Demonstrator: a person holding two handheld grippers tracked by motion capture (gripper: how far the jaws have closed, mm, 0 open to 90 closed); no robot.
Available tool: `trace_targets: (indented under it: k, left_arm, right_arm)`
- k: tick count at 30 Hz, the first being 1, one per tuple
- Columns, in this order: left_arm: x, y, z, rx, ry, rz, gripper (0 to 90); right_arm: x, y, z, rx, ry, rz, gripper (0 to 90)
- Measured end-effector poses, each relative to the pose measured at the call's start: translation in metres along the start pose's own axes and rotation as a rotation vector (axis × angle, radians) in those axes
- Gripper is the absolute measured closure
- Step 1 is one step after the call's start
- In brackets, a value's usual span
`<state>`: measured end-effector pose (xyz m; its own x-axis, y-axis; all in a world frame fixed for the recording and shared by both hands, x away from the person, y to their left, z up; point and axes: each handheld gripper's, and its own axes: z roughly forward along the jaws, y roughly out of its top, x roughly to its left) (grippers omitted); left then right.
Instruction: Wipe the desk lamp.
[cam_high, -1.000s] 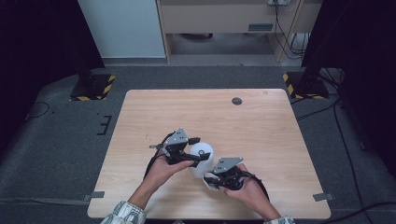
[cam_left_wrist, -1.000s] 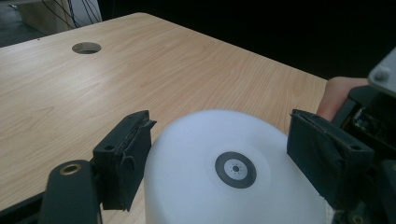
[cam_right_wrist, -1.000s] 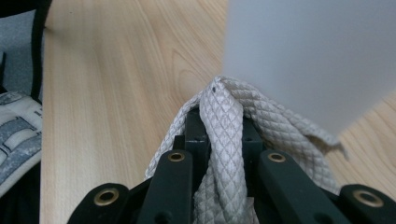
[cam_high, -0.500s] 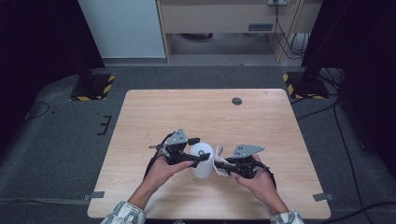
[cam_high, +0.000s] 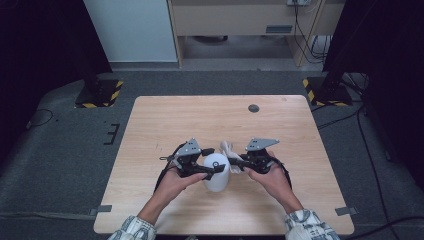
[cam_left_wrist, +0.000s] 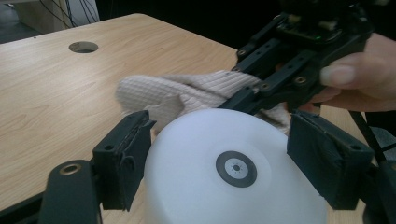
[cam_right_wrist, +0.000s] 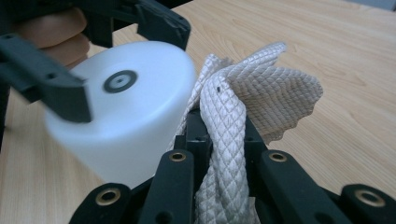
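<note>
While the left gripper (cam_high: 212, 160) clamps a white plastic container (cam_high: 216, 172) between its two padded jaws, the right gripper (cam_high: 236, 161) pinches a cream waffle-weave cloth (cam_high: 228, 148) and holds it against the container's far side. Seen from above, both tools meet near the middle of the wooden table (cam_high: 165, 125), toward the person's edge, the container lying between the two hands. The left hand (cam_high: 177, 180) and right hand (cam_high: 267, 175) enter from the bottom, each in a plaid sleeve.

The left gripper view shows the container's (cam_left_wrist: 233, 172) flat end, marked with a small dark ring, facing the camera; one pad (cam_left_wrist: 123, 158) presses on each flank. Behind it the cloth (cam_left_wrist: 182, 93) drapes over the rim, gripped by the other tool.

Along the right gripper's (cam_right_wrist: 224, 140) closed jaws, the cloth (cam_right_wrist: 261, 88) is bunched into a twisted fold, fanning out beyond the tips and touching the container (cam_right_wrist: 135, 116). A round cable hole (cam_high: 254, 108) lies well apart near the far edge.
</note>
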<state>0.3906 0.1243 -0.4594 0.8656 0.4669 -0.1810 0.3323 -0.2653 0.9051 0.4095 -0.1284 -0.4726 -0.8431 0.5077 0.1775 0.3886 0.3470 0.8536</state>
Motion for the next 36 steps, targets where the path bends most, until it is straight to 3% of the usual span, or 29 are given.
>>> trace_targets:
  k: [8, 12, 25, 36]
  left_arm:
    - [0.001, 0.000, 0.000, -0.001, -0.005, -0.006, 21.4]
    - [0.001, -0.001, 0.000, -0.002, -0.007, -0.009, 21.5]
    - [0.001, -0.001, 0.000, -0.003, -0.009, -0.013, 21.5]
    - [0.002, -0.001, 0.001, -0.003, -0.012, -0.019, 21.5]
  right_arm:
    - [-0.012, -0.015, 0.029, 0.090, 0.014, 0.032, 80.5]
    - [-0.013, -0.019, 0.034, 0.120, 0.006, 0.029, 80.6]
    - [-0.001, -0.030, 0.010, 0.124, 0.015, 0.004, 80.7]
    - [0.021, -0.042, -0.001, 0.144, 0.050, -0.028, 80.6]
